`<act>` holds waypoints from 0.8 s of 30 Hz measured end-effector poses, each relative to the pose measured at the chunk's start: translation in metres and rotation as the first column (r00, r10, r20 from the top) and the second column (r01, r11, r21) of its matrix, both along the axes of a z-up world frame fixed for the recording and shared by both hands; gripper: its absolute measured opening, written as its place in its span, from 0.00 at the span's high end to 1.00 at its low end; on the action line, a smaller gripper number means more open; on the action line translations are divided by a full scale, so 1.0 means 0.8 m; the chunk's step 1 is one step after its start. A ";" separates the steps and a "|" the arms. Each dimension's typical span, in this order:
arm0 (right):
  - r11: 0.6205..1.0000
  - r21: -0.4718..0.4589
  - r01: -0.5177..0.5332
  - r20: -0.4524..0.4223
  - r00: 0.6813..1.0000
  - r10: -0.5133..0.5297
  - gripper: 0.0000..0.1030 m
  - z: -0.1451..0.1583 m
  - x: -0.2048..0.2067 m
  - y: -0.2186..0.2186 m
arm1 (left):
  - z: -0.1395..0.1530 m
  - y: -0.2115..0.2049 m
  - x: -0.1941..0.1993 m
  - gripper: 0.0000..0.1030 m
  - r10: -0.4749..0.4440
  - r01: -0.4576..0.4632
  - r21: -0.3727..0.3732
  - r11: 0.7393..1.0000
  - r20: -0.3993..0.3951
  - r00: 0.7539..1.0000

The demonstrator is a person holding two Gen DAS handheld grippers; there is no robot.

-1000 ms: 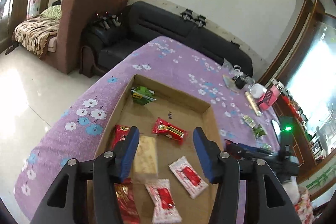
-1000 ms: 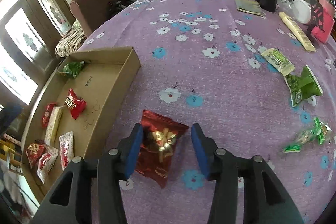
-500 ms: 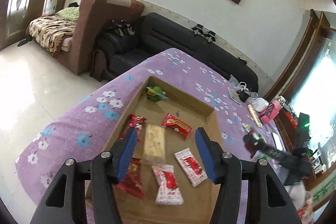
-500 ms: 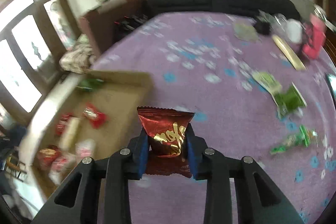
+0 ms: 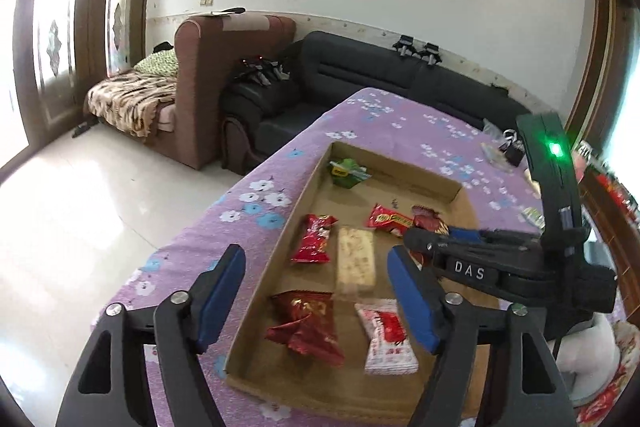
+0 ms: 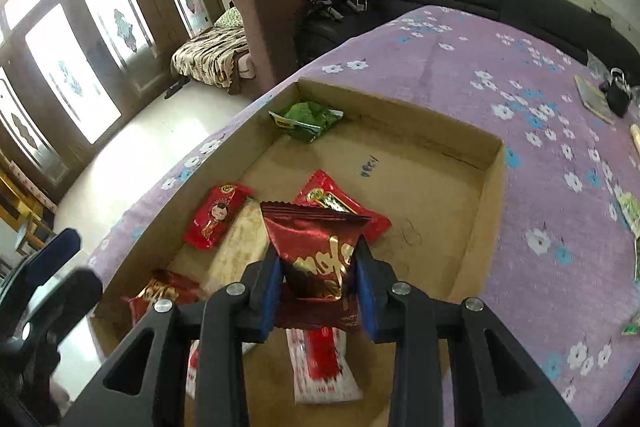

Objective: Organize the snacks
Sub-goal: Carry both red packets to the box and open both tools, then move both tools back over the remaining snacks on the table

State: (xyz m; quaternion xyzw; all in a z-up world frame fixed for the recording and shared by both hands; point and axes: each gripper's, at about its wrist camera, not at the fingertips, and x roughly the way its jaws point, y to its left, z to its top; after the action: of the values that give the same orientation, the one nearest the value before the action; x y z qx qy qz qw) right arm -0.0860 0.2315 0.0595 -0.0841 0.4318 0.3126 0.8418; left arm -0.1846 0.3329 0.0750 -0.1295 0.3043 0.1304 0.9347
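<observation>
Hovering over the cardboard box (image 6: pixel 490 183), right gripper (image 6: pixel 318 291) fingers pinching the dark red snack packet (image 6: pixel 316 251) upright, left gripper (image 5: pixel 316 297) fingers spread, empty.

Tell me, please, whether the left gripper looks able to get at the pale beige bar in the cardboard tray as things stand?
Probably yes. The left gripper is open and empty, its jaws having just widened, and the beige bar lies uncovered ahead of it in the tray. The right gripper, holding a dark red packet, crowds from one side.
</observation>
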 end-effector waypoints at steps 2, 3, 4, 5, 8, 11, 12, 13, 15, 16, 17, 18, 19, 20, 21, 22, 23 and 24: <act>1.000 0.013 0.003 0.015 1.000 -0.003 0.60 0.006 -0.002 -0.004 | -0.001 -0.006 0.001 0.21 0.003 -0.002 0.034 0.999 -0.015 1.000; 1.000 0.021 0.007 0.022 1.000 -0.008 0.57 0.010 -0.003 -0.008 | -0.001 -0.009 0.001 0.21 0.002 -0.002 0.046 0.999 -0.017 1.000; 1.000 0.028 0.013 0.032 0.999 -0.014 0.56 0.015 -0.004 -0.014 | -0.001 -0.014 0.001 0.21 0.001 0.000 0.058 0.998 -0.018 1.000; 0.999 0.033 0.018 0.040 0.999 -0.019 0.56 0.020 -0.005 -0.018 | -0.001 -0.016 0.001 0.21 -0.001 0.002 0.066 0.998 -0.019 1.000; 0.998 0.057 0.038 0.054 0.998 -0.041 0.54 0.032 -0.007 -0.035 | 0.003 -0.030 0.000 0.21 -0.010 0.012 0.099 0.995 -0.020 1.000; 0.995 0.084 0.060 0.054 0.996 -0.064 0.53 0.039 -0.011 -0.057 | 0.010 -0.042 -0.003 0.21 -0.020 0.022 0.127 0.992 -0.013 1.000; 0.994 0.091 0.067 0.055 0.996 -0.072 0.53 0.041 -0.013 -0.065 | 0.013 -0.047 -0.005 0.21 -0.023 0.024 0.137 0.990 -0.011 1.000; 0.992 0.098 0.077 0.058 0.995 -0.083 0.53 0.044 -0.014 -0.076 | 0.015 -0.051 -0.005 0.21 -0.026 0.027 0.142 0.989 -0.010 1.000; 0.990 0.106 0.091 0.064 0.993 -0.098 0.52 0.046 -0.017 -0.091 | 0.019 -0.060 -0.007 0.21 -0.035 0.036 0.156 0.987 -0.010 0.999; 0.988 0.110 0.104 0.069 0.991 -0.112 0.50 0.047 -0.018 -0.104 | 0.021 -0.065 -0.007 0.21 -0.040 0.041 0.166 0.985 -0.012 0.999; 0.987 0.111 0.113 0.071 0.990 -0.121 0.49 0.048 -0.019 -0.111 | 0.022 -0.069 -0.007 0.21 -0.044 0.046 0.173 0.984 -0.013 0.999; 0.985 0.115 0.130 0.074 0.988 -0.139 0.48 0.048 -0.020 -0.125 | 0.024 -0.074 -0.007 0.21 -0.050 0.052 0.181 0.982 -0.015 0.999; 0.983 0.117 0.141 0.073 0.986 -0.150 0.47 0.048 -0.019 -0.135 | 0.025 -0.081 -0.006 0.21 -0.055 0.057 0.189 0.980 -0.016 0.998; 0.981 0.120 0.152 0.072 0.984 -0.161 0.47 0.048 -0.019 -0.144 | 0.027 -0.087 -0.006 0.21 -0.062 0.064 0.197 0.978 -0.017 0.998; 0.979 0.122 0.165 0.069 0.982 -0.174 0.47 0.048 -0.019 -0.156 | 0.028 -0.092 -0.006 0.21 -0.067 0.070 0.204 0.977 -0.018 0.998; 0.976 0.124 0.181 0.069 0.979 -0.190 0.47 0.047 -0.018 -0.168 | 0.029 -0.097 -0.005 0.21 -0.075 0.077 0.211 0.974 -0.020 0.997; 0.972 0.126 0.197 0.068 0.976 -0.207 0.47 0.047 -0.017 -0.181 | 0.031 -0.104 -0.005 0.21 -0.084 0.087 0.219 0.972 -0.023 0.996; 0.970 0.128 0.207 0.068 0.974 -0.217 0.47 0.047 -0.016 -0.191 | 0.032 -0.110 -0.004 0.21 -0.093 0.097 0.227 0.969 -0.025 0.995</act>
State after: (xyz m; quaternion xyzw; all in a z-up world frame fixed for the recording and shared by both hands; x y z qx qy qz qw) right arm -0.0987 0.0790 0.0969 0.0008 0.3841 0.2426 0.8908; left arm -0.1879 0.2450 0.1002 -0.0057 0.2999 0.1206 0.9463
